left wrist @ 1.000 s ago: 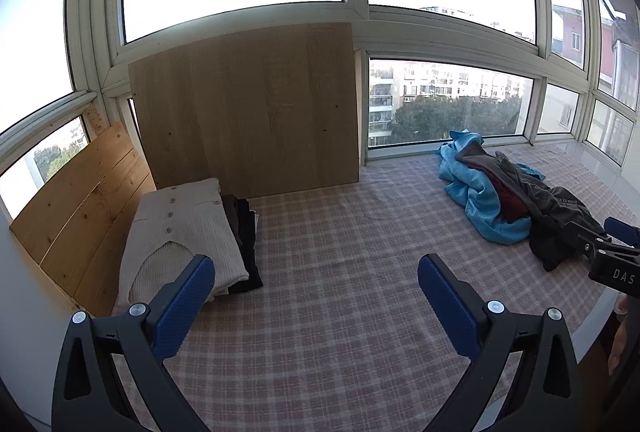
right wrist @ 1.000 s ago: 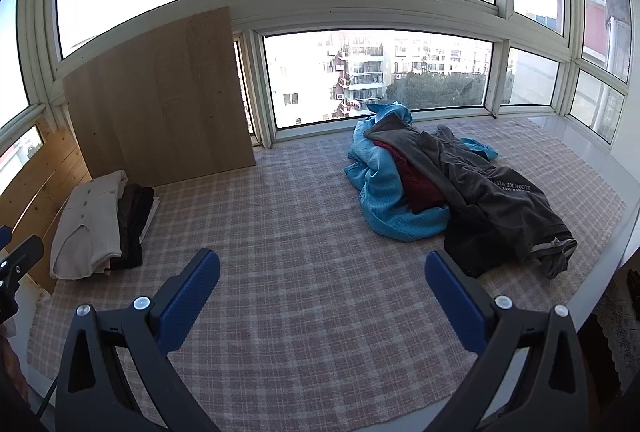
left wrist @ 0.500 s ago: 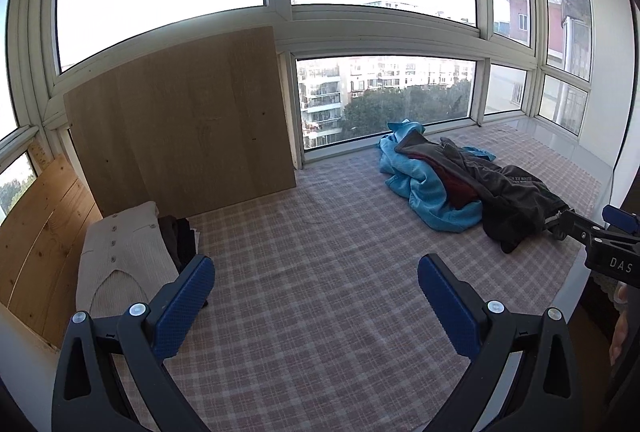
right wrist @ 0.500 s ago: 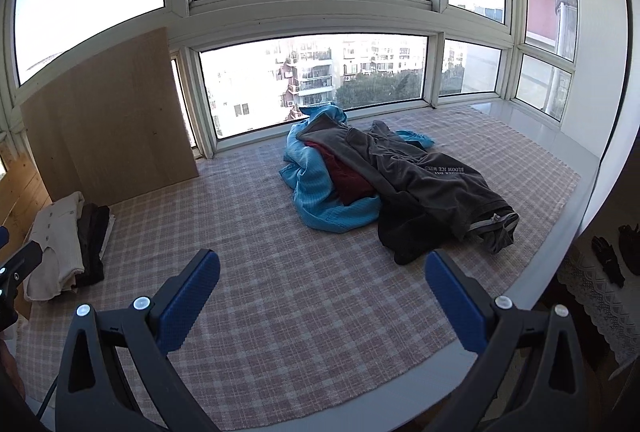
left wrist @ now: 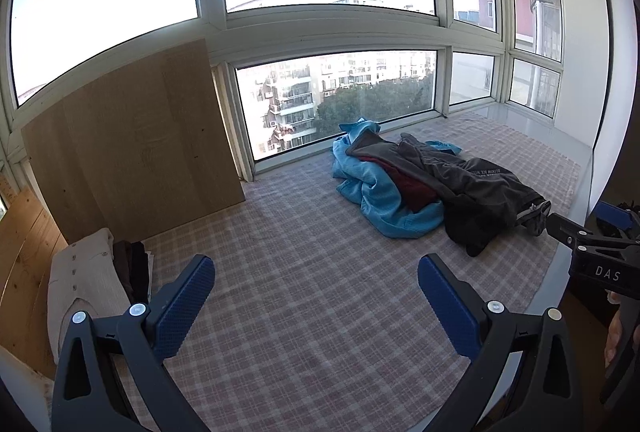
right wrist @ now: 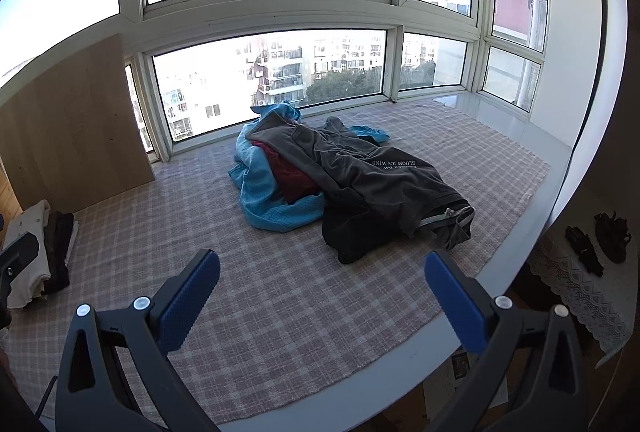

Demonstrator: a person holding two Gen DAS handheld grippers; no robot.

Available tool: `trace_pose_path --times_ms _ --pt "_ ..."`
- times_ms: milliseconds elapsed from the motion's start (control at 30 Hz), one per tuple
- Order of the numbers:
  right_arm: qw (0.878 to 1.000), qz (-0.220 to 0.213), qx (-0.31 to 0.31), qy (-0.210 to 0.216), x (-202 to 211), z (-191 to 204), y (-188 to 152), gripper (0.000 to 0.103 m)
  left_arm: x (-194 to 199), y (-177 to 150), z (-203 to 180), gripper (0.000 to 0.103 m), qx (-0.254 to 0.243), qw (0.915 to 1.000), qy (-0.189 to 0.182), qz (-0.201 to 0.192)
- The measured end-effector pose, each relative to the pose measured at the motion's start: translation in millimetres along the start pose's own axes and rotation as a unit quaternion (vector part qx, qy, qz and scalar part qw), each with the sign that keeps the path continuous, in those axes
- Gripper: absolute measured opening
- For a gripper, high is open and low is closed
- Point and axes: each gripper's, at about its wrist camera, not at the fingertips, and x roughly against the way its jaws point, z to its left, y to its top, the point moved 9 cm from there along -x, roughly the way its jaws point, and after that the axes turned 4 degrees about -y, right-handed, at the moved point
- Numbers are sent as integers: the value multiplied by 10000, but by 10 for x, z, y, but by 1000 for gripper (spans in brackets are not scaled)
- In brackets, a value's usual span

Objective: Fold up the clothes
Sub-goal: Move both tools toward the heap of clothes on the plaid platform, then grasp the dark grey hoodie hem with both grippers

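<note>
Plaid cloth [right wrist: 280, 272]: rumpled clothes pile [right wrist: 340, 183], unfolded.

I'm seeing the red garment [right wrist: 294, 177] mostly hiding under the grey jacket [right wrist: 384, 187]; at nine o'clock the folded stack [right wrist: 38, 256] is getting cut off by the left gripper's tip.

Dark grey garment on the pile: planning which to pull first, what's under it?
Under the dark grey garment lie a dark red garment and a blue one. Anything deeper is hidden.
</note>
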Motion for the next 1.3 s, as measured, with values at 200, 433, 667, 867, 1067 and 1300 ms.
trace_pose_path --times_ms 200,433,667,867,1067,1300 --pt "9999 61 26 148 -346 -359 175 103 -255 149 -385 102 90 9999 110 41" --pt "9992 91 211 314 -799 -717 440 103 -586 327 -715 102 331 9991 236 81" --pt "9974 108 398 590 -1207 -995 636 103 -915 455 -917 102 292 9983 470 160" --pt "9954 156 449 831 -1627 -1300 812 103 -1176 580 -1029 102 265 9980 522 231" --pt "9924 441 800 825 -2102 -1501 757 99 -1497 663 -1276 100 25 9988 358 346" --pt "9880 1066 878 689 -2576 -1935 390 92 -2053 543 -1928 99 -433 9943 -549 810"
